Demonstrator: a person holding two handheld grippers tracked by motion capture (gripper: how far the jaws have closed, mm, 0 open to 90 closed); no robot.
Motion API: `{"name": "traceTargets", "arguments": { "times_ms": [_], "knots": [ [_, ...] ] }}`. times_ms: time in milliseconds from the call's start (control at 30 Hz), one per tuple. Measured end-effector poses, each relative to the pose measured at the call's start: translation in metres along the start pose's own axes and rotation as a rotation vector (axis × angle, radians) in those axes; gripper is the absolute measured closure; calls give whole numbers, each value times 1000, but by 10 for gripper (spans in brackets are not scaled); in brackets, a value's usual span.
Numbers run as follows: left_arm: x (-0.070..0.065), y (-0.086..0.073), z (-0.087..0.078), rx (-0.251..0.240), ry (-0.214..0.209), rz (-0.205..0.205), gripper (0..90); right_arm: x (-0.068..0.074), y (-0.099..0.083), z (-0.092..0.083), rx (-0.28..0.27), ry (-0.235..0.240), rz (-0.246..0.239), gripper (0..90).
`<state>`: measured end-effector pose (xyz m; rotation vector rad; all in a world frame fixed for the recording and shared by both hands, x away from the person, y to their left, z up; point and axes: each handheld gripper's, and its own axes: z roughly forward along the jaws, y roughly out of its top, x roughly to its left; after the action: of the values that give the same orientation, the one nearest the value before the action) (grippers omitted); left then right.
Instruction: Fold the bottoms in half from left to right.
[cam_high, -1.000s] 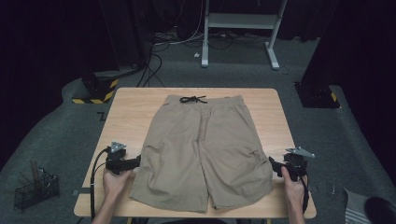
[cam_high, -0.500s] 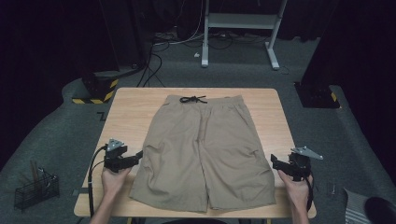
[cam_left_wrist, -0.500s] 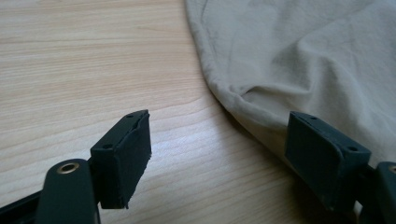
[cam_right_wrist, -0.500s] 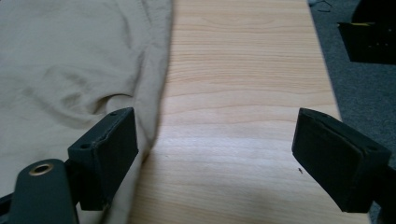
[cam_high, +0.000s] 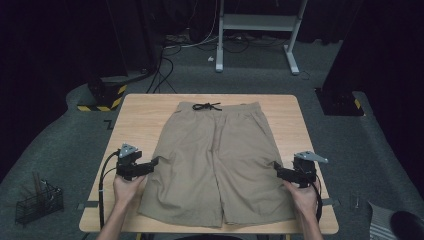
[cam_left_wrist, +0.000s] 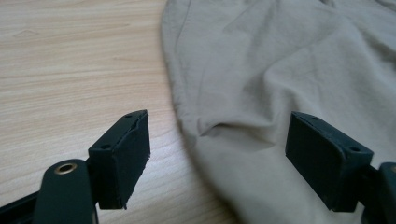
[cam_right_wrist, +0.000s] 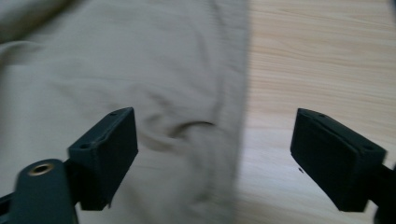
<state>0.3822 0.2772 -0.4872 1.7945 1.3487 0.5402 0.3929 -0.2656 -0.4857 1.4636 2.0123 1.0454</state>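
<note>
Khaki shorts (cam_high: 216, 160) lie flat mid-table (cam_high: 140, 107), waistband at the far side. Left gripper (cam_high: 154, 162) at the left leg's outer edge, jaws wide apart straddling the hem line. Right gripper (cam_high: 276, 168) same at the right edge, jaws spread, nothing clamped.

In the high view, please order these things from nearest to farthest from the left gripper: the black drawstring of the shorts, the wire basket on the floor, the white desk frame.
From the left gripper:
1. Wire basket, on the floor to the left, slightly nearer than the drawstring.
2. Black drawstring, at the waistband on the far side of the shorts.
3. White desk frame, on the floor beyond the table.
</note>
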Motion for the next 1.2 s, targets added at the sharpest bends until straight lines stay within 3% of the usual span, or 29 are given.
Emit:
{"name": "traceTargets", "arguments": {
  "times_ms": [67,133,367,800,967,1200],
  "knots": [
    [-1,1,0,-8,-3,-1,222,3,1,1,-2,16,-10,147],
    [-5,5,4,-1,-13,5,217,11,5,4,-5,63,-33,181],
    [-18,12,15,17,-42,12,205,28,12,16,-17,94,-59,236],
    [-33,10,33,47,-47,31,206,42,14,31,-12,112,-70,280],
    [-42,9,43,61,-31,71,205,50,16,37,11,96,-95,294],
    [-52,11,56,90,-40,91,198,59,19,42,17,97,-117,309]
  ]
}}
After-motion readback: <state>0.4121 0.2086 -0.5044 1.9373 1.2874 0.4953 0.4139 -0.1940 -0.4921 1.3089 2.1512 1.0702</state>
